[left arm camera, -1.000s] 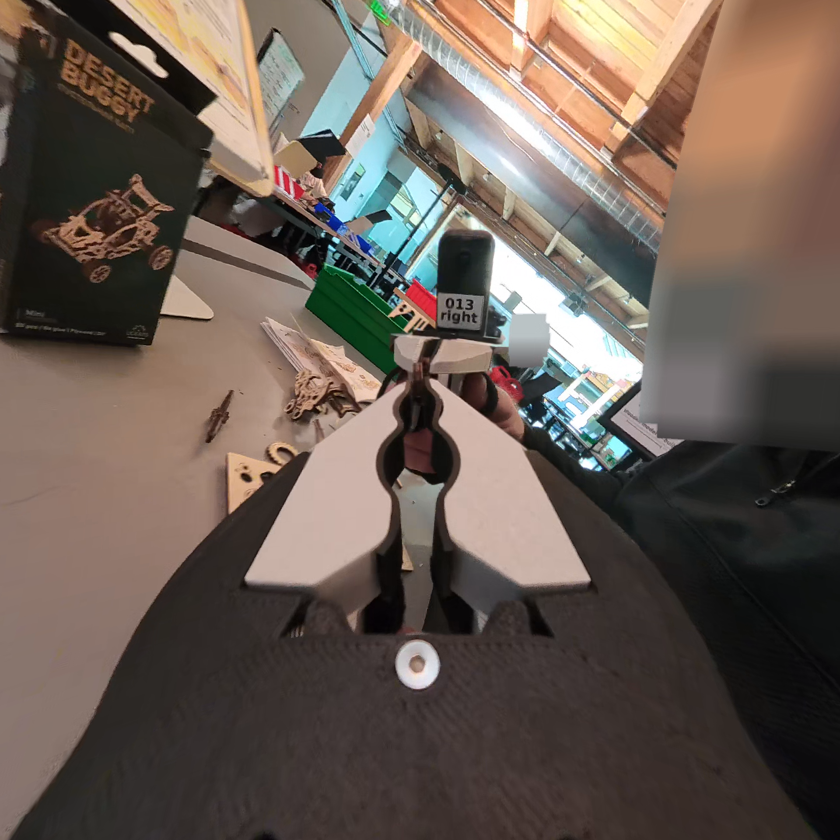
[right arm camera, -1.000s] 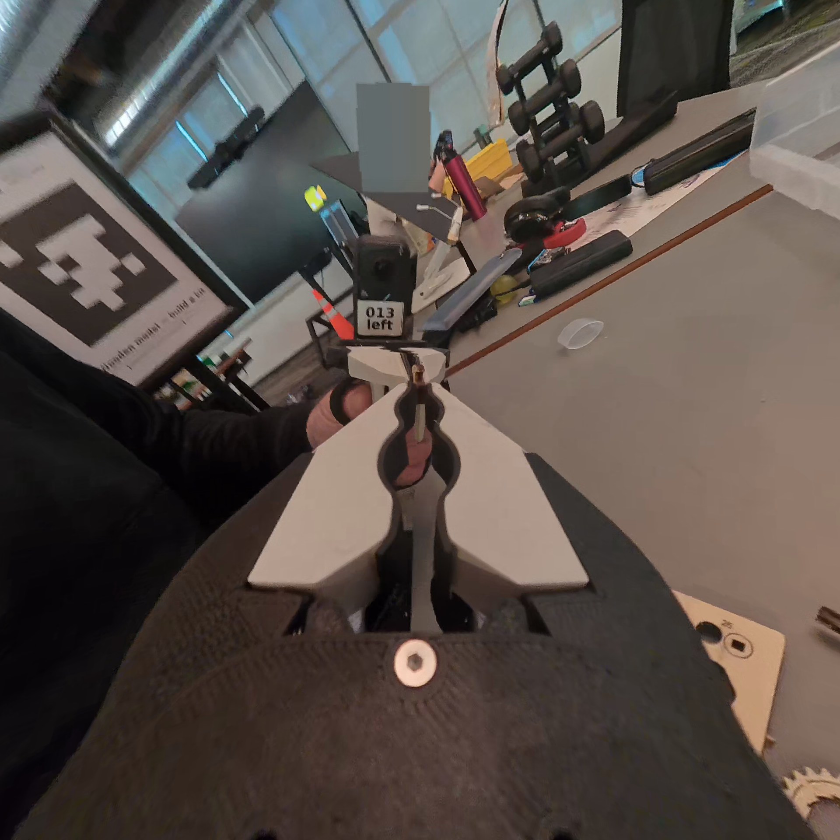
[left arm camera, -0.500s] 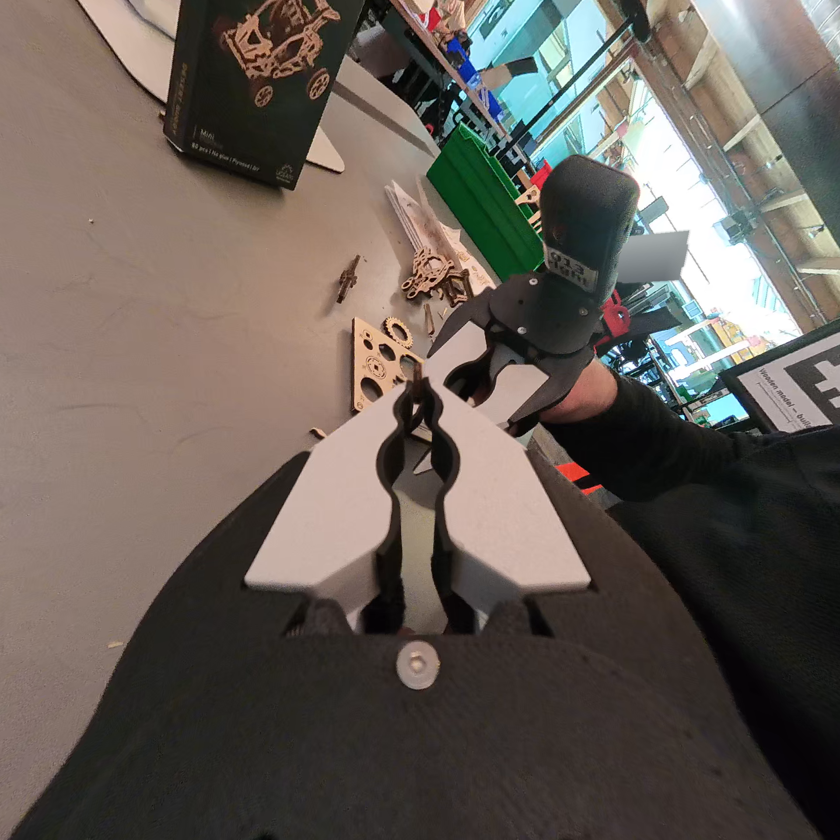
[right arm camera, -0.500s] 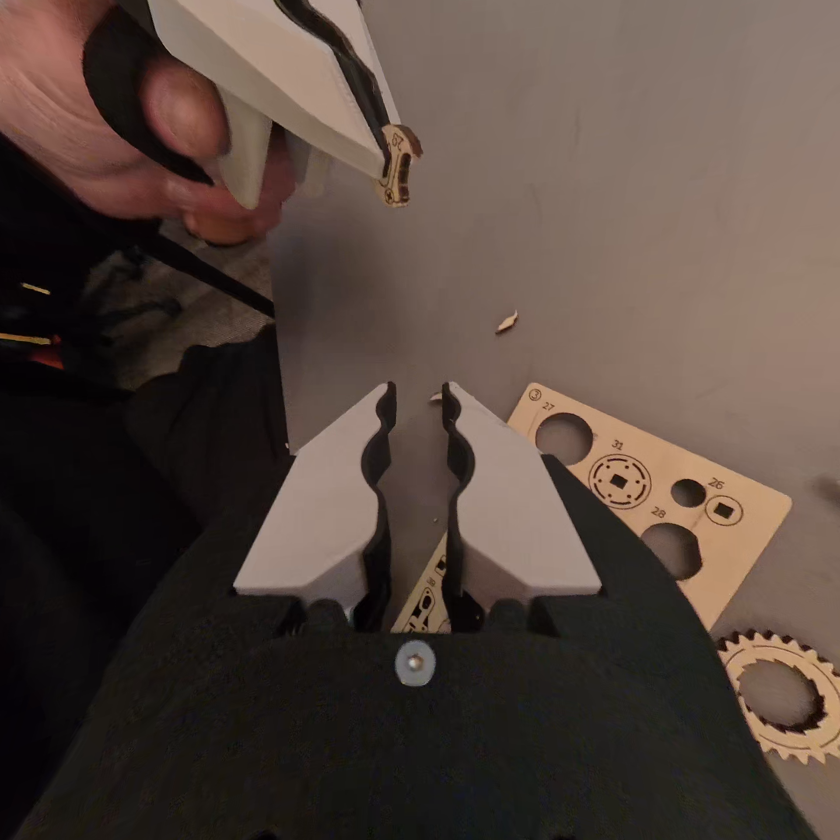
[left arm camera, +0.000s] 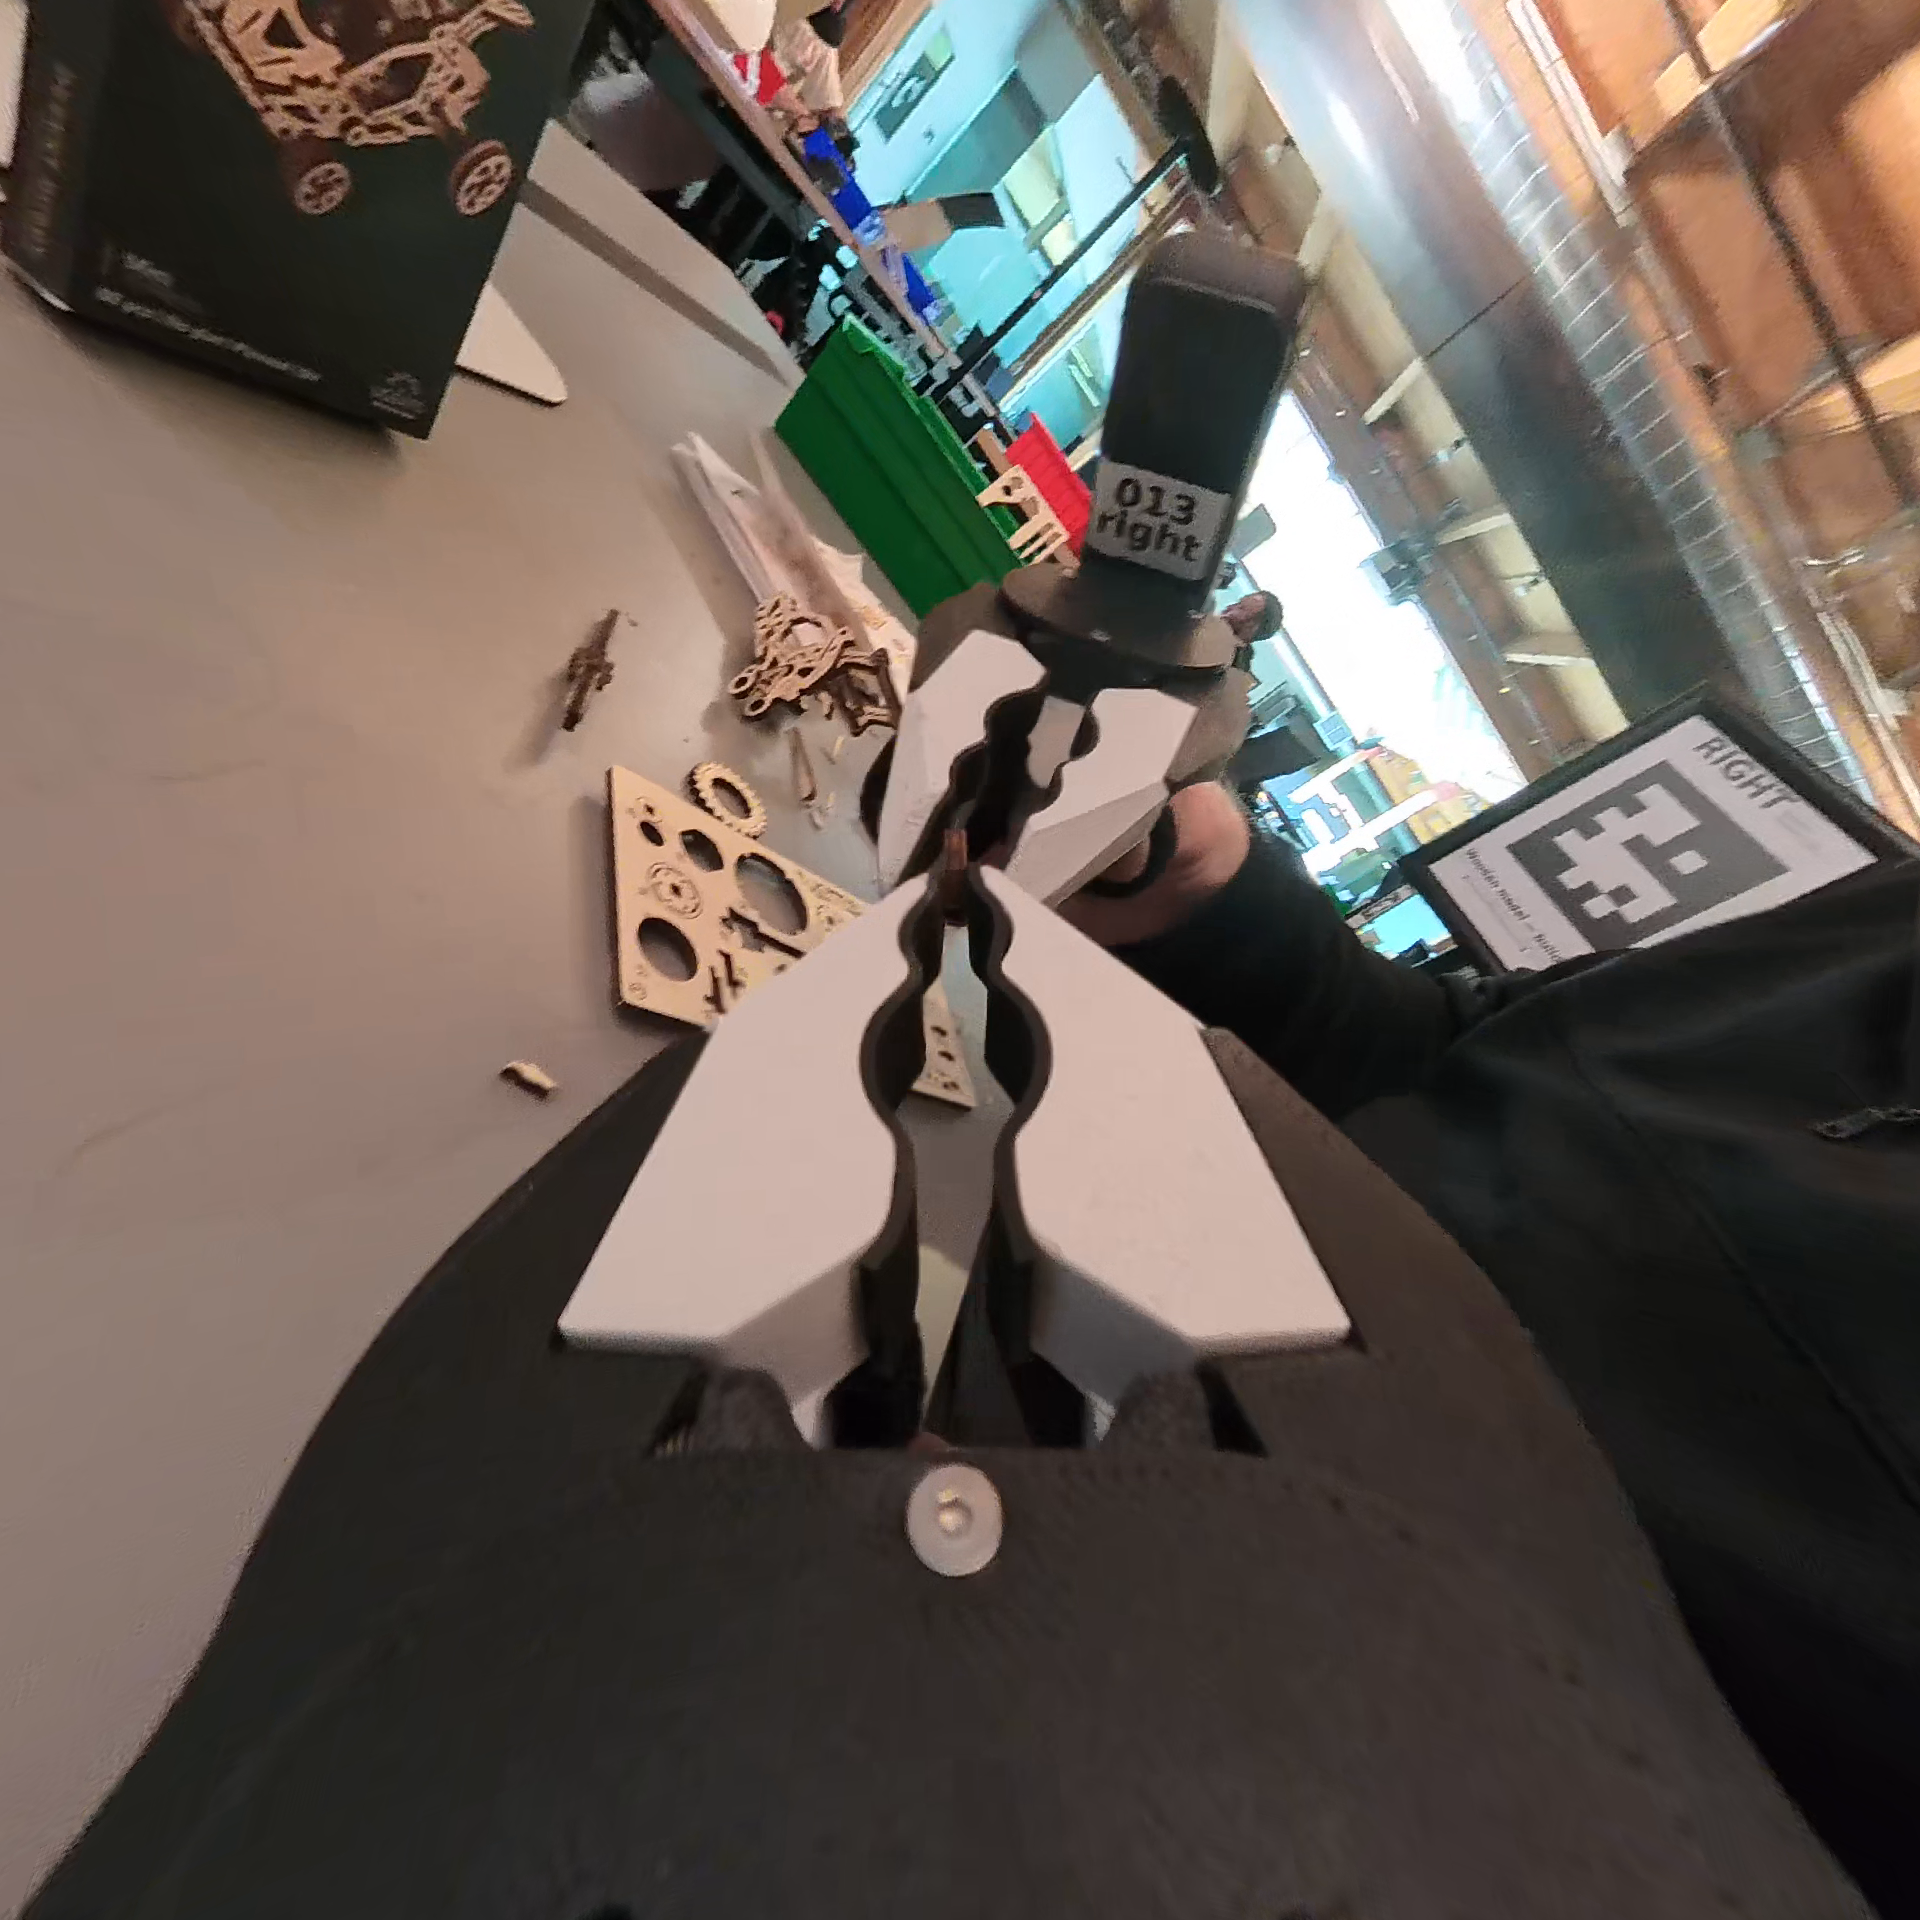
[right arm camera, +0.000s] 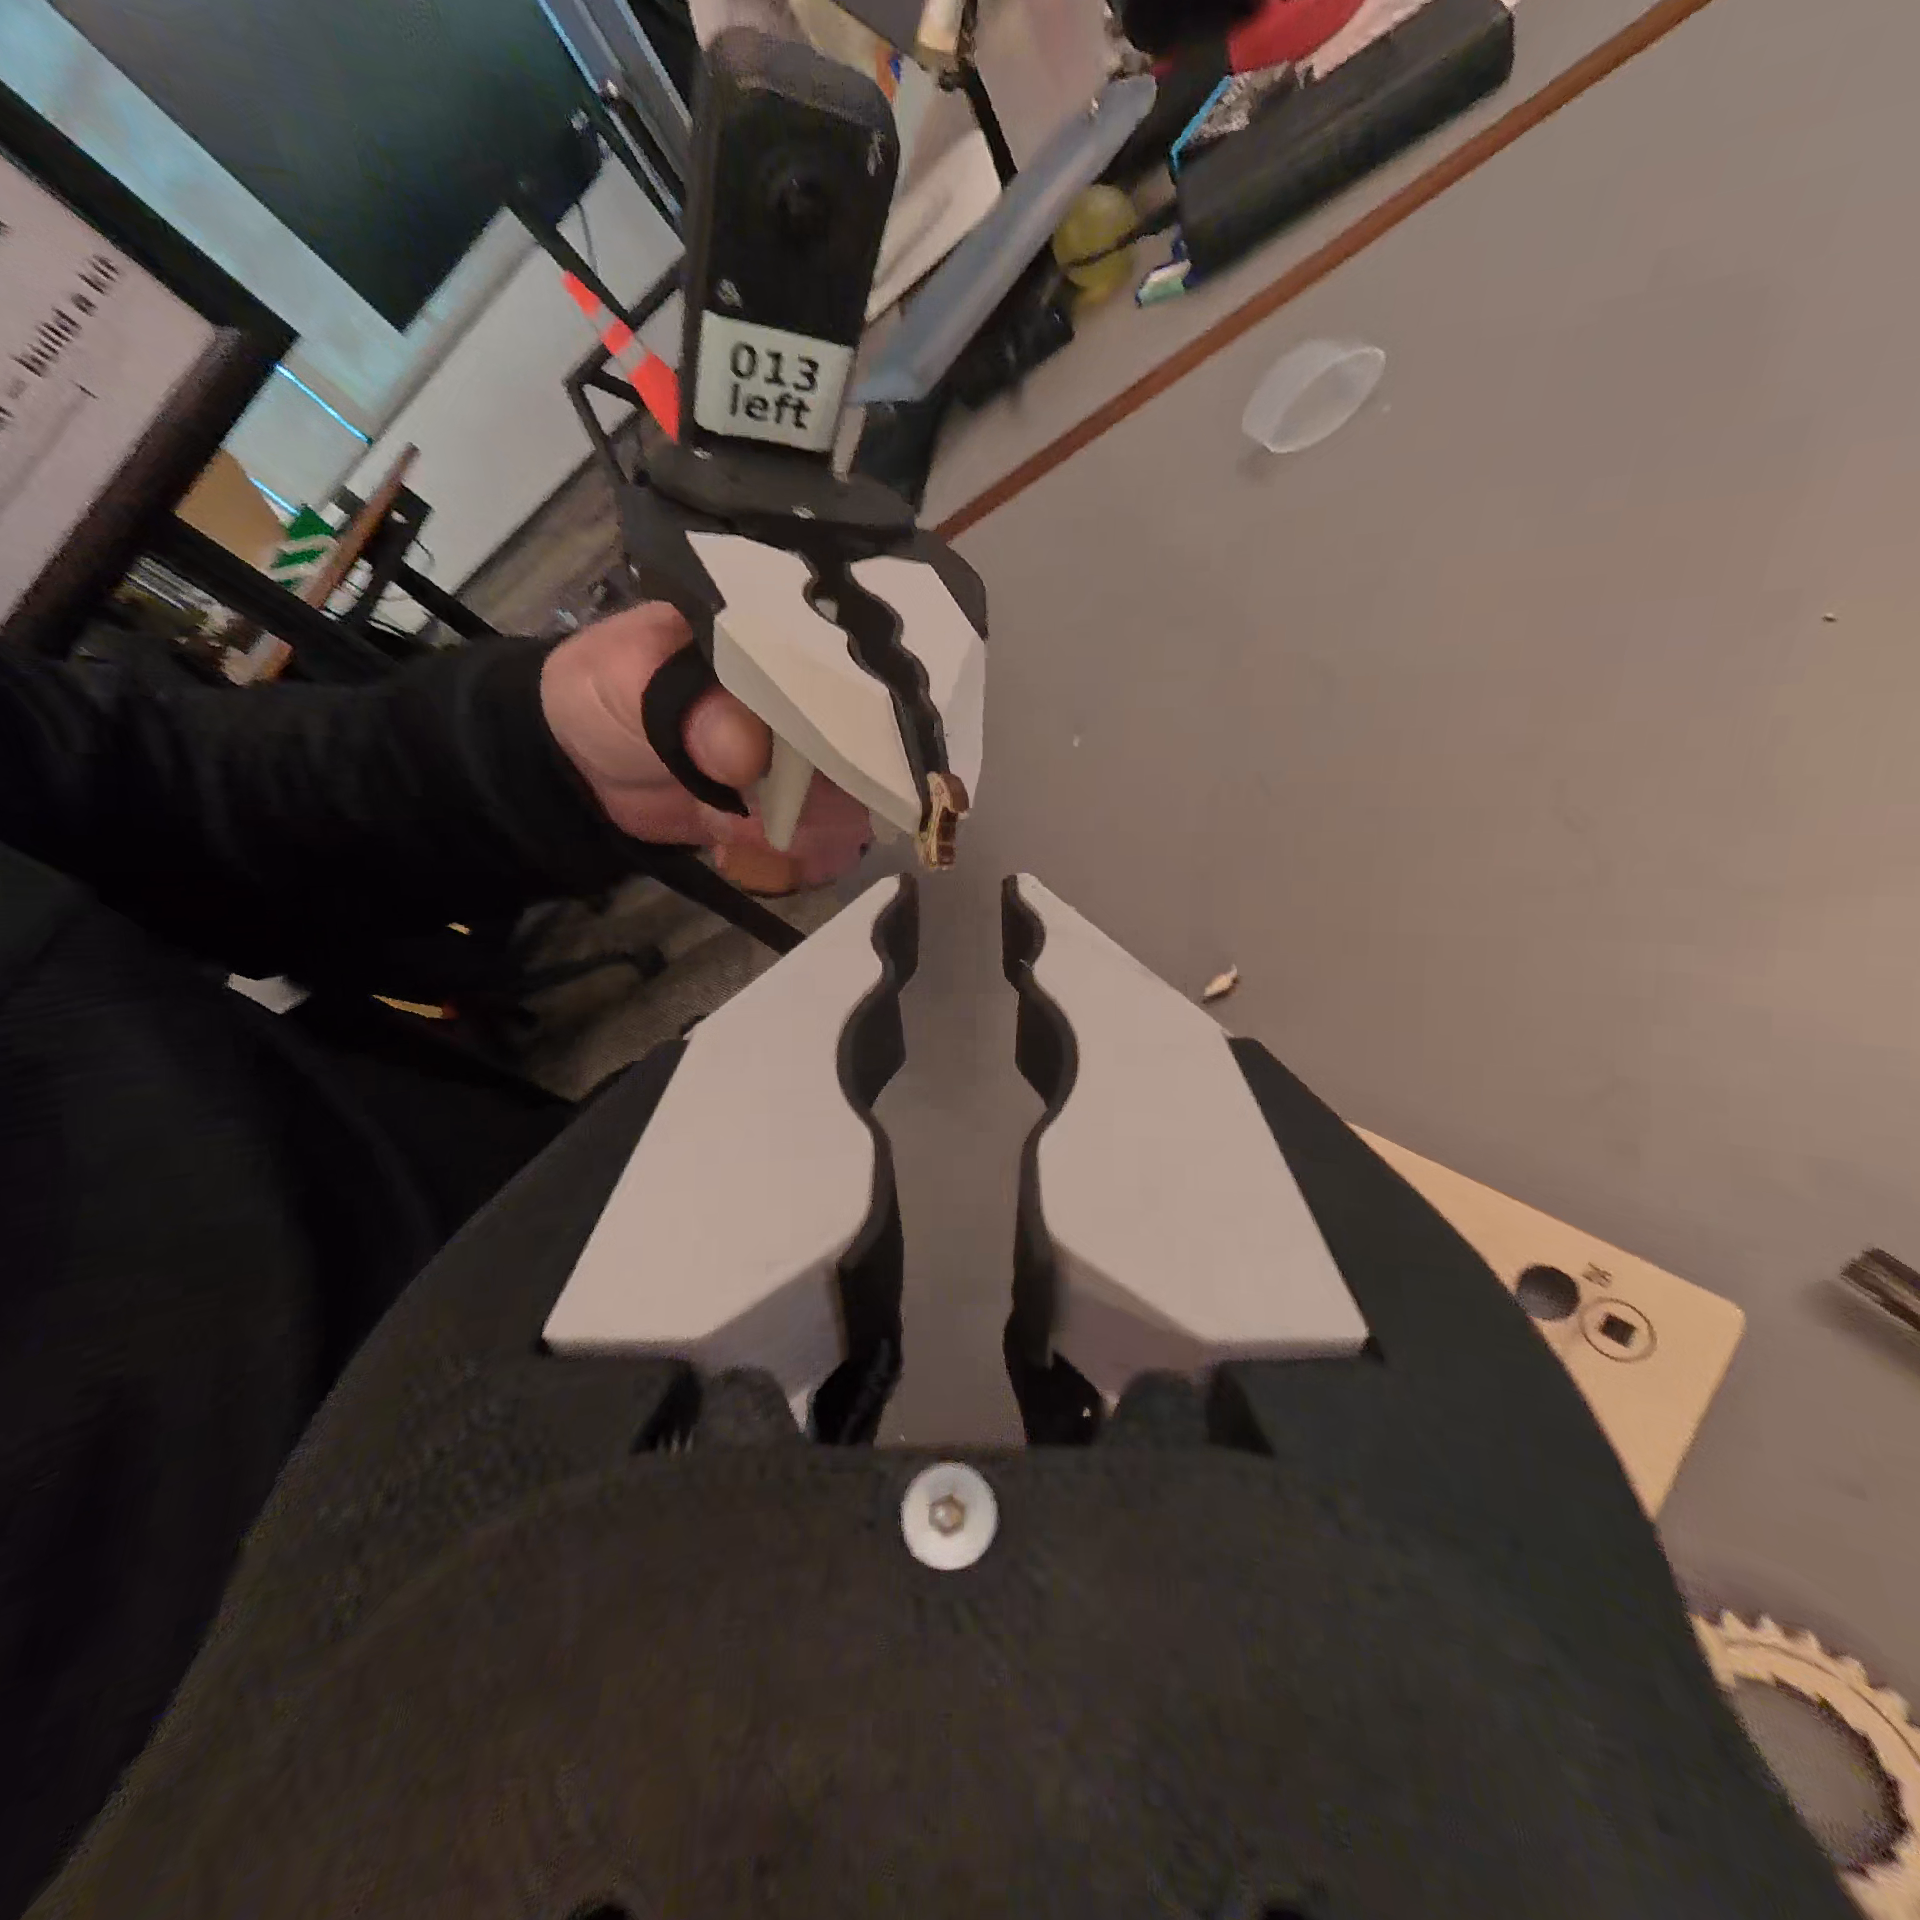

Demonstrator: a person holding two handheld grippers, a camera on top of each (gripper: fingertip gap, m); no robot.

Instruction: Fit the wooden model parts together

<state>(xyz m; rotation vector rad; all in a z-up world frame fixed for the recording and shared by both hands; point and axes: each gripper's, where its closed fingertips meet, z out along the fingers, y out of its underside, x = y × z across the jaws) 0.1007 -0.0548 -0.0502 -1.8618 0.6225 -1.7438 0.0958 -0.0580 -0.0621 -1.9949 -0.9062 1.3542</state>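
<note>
The fitting looks barely begun: a partly built wooden piece (left arm camera: 810, 675), a cut sheet (left arm camera: 707, 914) and a loose gear (left arm camera: 727, 795) lie apart on the table (left arm camera: 260, 727). The left gripper (right arm camera: 940, 831) is clamped on a small wooden part (right arm camera: 943, 821), held above the table. The right gripper (right arm camera: 958, 894) faces it, jaws parted and empty, just short of that part.

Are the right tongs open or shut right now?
Open. The right tongs show a clear gap between their tips, nothing held; the small wooden piece is in the left tongs.
</note>
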